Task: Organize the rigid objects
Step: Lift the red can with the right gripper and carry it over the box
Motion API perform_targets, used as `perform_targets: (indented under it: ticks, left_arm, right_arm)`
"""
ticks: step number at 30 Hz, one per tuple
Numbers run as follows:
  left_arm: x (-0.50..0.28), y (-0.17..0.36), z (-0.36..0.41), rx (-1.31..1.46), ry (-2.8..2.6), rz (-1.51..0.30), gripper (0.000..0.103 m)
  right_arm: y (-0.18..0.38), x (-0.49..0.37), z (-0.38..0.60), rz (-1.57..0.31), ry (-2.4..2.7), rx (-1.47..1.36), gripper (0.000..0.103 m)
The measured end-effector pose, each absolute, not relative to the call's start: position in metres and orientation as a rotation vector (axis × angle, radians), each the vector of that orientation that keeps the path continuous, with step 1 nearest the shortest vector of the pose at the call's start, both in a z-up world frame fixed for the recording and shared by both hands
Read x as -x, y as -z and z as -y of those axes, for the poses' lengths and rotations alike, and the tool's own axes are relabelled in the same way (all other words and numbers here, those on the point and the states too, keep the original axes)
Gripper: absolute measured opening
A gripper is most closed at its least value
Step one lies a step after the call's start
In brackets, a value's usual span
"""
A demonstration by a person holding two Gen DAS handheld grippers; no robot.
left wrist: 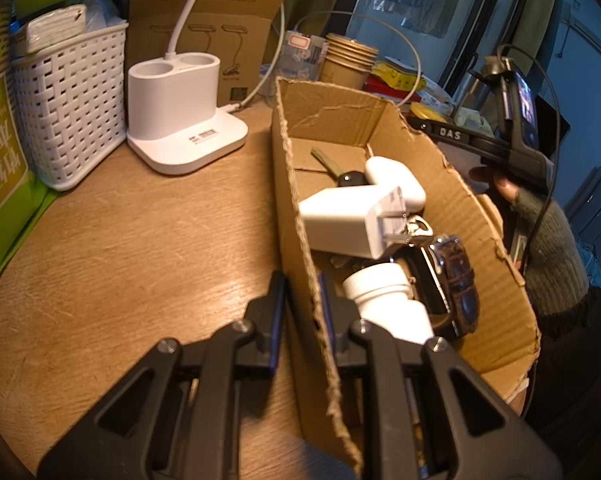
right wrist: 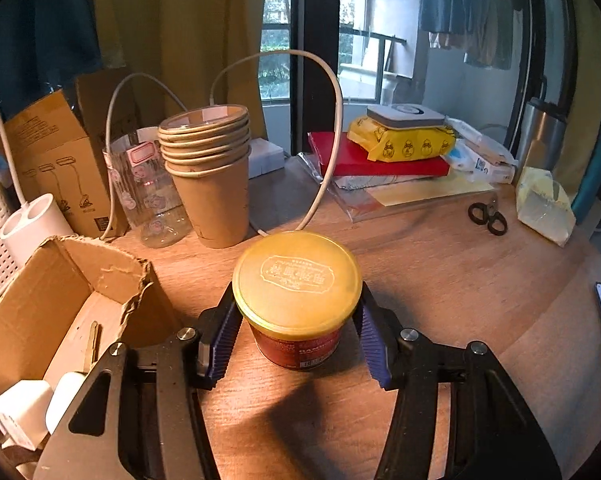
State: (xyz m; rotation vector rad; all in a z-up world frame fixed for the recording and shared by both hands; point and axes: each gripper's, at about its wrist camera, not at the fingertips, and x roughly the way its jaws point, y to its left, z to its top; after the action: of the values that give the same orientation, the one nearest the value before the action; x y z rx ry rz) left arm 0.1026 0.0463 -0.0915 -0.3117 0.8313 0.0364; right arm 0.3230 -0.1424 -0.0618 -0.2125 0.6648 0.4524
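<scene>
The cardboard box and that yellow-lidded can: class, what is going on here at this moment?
A person is tidying small items on a wooden table. The left hand-held gripper is shut on the near wall of the torn cardboard box, which already holds a white charger, a key, a white bottle and a watch. The right hand-held gripper straddles the yellow-lidded can on the table beside the box, pads at its sides.

A white basket (left wrist: 70, 108) stands at the back left of the wooden surface (left wrist: 140, 248), just beside a white lamp base (left wrist: 180, 120) with a printed carton (left wrist: 204, 28) behind it. Farther right are stacked paper cups (right wrist: 210, 168) beside a clear jar (right wrist: 148, 188), a red book (right wrist: 380, 162) under a yellow packet (right wrist: 404, 142), and scissors (right wrist: 487, 216).
</scene>
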Motion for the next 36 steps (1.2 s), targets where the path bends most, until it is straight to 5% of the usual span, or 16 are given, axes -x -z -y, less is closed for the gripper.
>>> perform_targets:
  ticks: [36]
  left_arm:
    - [-0.103,0.092,-0.046,0.311,-0.036,-0.831,0.018]
  right_arm:
    - [0.008,-0.216,0.076,-0.508,-0.813,0.334,0.057]
